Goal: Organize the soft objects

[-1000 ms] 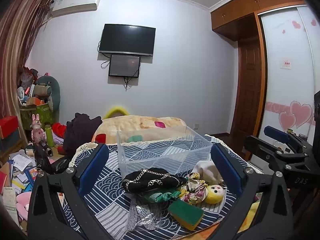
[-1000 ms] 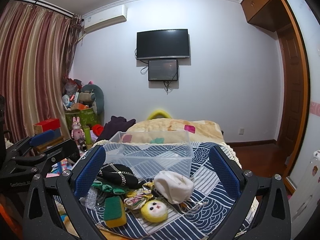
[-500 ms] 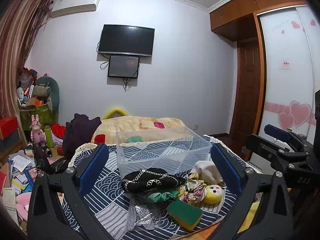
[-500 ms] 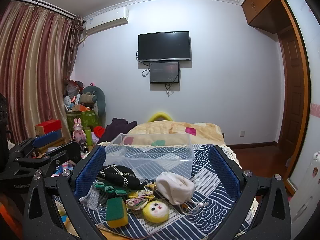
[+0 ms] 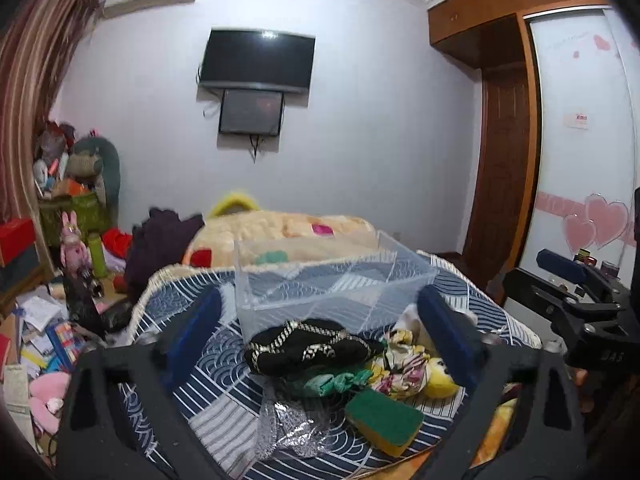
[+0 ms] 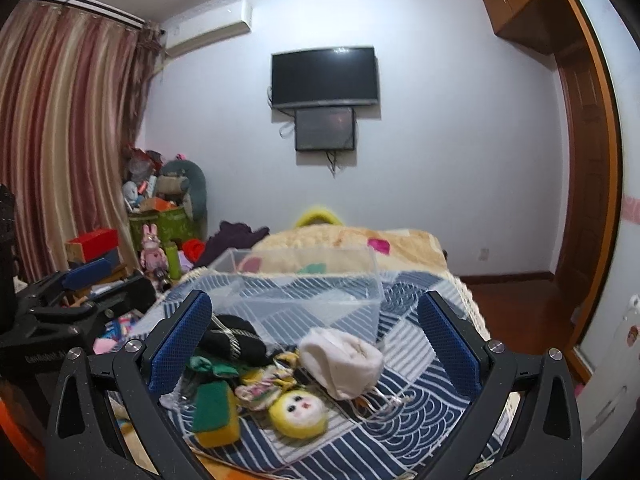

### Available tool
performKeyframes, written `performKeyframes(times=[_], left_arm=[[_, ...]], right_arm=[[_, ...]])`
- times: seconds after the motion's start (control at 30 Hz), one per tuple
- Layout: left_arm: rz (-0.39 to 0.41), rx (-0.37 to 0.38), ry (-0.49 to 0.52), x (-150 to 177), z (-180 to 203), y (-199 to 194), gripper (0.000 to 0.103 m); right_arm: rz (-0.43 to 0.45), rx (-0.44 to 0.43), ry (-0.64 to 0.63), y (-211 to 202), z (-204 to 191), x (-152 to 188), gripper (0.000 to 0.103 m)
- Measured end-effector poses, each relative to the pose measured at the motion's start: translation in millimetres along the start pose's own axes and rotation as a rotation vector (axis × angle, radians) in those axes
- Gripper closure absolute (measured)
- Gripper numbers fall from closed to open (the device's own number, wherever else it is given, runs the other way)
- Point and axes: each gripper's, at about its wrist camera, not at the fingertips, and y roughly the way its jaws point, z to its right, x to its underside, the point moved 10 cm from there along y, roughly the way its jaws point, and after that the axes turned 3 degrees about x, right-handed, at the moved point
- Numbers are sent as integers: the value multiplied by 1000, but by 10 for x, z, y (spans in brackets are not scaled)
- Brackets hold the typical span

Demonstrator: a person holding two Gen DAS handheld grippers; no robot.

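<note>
Advancing toward soft pile (image 6: pixel 276 376) in front of clear bin (image 6: pixel 296 300) | both jaws gaping, empty (closer than before) | nothing binned yet

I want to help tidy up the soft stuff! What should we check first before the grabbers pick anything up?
1. Left gripper open with nothing in it: ok.
2. Right gripper open with nothing in it: ok.
3. Clear box upright, open top, nothing inside: ok.
4. Soft things lie in front of the box on the blue patterned cloth: ok.
5. Each thing free to lift alone: not ok; the black knitted piece, green cloth and flowery cloth overlap.
6. White sock ball and yellow plush face lie apart from each other: ok.
</note>
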Motion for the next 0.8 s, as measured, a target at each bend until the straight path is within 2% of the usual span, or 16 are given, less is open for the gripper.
performKeyframes(times=[0.03,0.13,0.4,0.5,0.6,0.63,0.73,0.8], left_arm=[[-26,7,-13,35,-23,60,23],[-80,13,-42,150,-92,220,25],[-167,-32,-58,454,-221,471,25],[-210,-9,-87,561,-290,573,25],[-226,22,-128,620,-315,653,25],[-228,30,-136,626,-313,671,25],[-225,43,-135,634,-296,703,25],[-231,56,-136,646,-273,721,30]], right_arm=[[-12,-3,8,31,18,28,6],[-81,-16,51,199,97,177,19],[-177,2,77,383,167,463,22],[-216,2,86,452,182,568,29],[-267,-10,109,529,195,671,38],[-287,-21,119,550,193,713,44],[-314,-34,133,582,184,783,51],[-323,-45,139,574,170,802,57]])
